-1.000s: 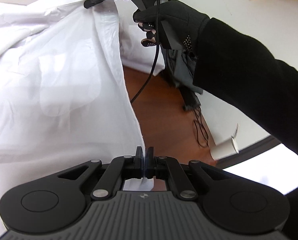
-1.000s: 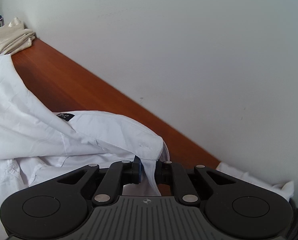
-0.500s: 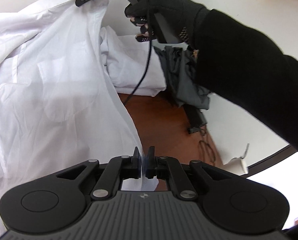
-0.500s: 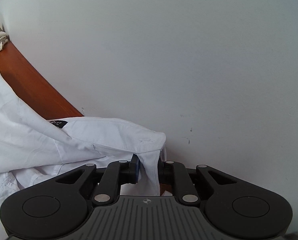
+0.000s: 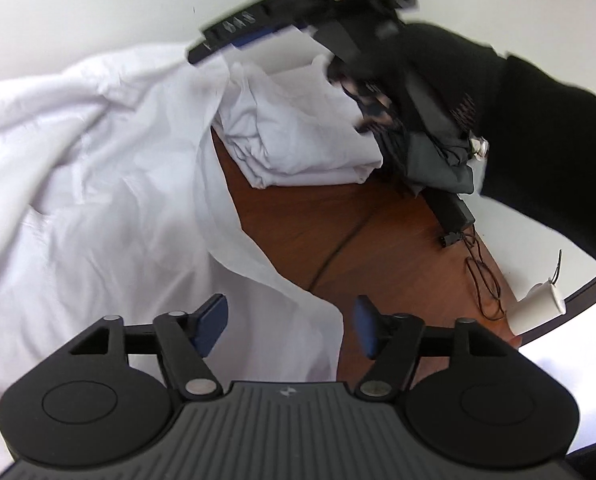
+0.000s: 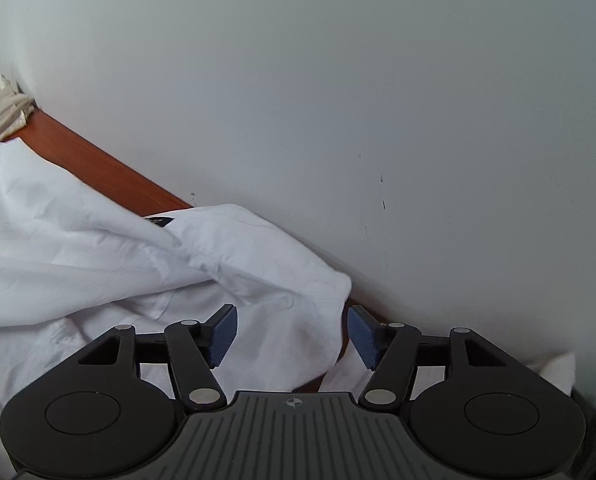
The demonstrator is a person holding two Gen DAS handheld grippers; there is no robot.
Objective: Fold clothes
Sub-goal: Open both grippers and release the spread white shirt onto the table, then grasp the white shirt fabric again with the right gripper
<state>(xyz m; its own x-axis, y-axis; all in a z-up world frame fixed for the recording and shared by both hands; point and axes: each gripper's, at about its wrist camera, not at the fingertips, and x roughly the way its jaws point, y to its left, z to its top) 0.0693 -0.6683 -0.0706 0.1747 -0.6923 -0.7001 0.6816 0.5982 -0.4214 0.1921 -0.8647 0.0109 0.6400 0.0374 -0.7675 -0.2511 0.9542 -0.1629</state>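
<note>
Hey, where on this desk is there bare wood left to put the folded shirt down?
One bare patch of the desk: right of the white shirt, below the folded white cloth, left of the black cables. A thin strip runs along the wall. Everywhere else is cloth.

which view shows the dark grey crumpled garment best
The left wrist view: the dark grey crumpled garment lies on the brown wooden table, partly behind the black-gloved hand. The right wrist view shows only a dark sliver at its lower right edge.
</note>
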